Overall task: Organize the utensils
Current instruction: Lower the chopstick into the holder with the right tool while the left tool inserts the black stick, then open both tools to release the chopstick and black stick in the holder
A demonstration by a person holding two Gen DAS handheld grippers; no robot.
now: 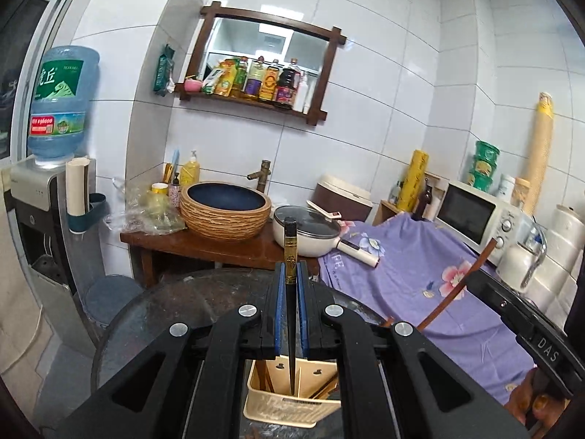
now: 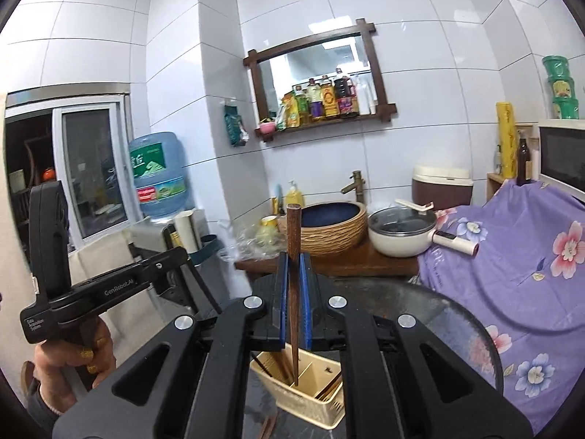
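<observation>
My left gripper (image 1: 291, 274) is shut on a black chopstick (image 1: 290, 241) with gold marking, held upright; its lower tip reaches into a cream slotted utensil basket (image 1: 289, 408) below the jaws. My right gripper (image 2: 293, 267) is shut on a brown wooden chopstick (image 2: 293, 234), also upright, with its tip inside the same basket (image 2: 310, 395). Several brown chopsticks lie in the basket's compartments. The right gripper's chopstick shows at the right of the left wrist view (image 1: 471, 274). The left gripper's body shows at the left of the right wrist view (image 2: 109, 285).
The basket stands on a round dark glass table (image 1: 182, 303). Behind it are a wooden counter with a woven basin (image 1: 225, 208), a white pot with a lid (image 1: 307, 230), a purple floral cloth (image 1: 420, 281), a microwave (image 1: 471, 216) and a water dispenser (image 1: 40, 201).
</observation>
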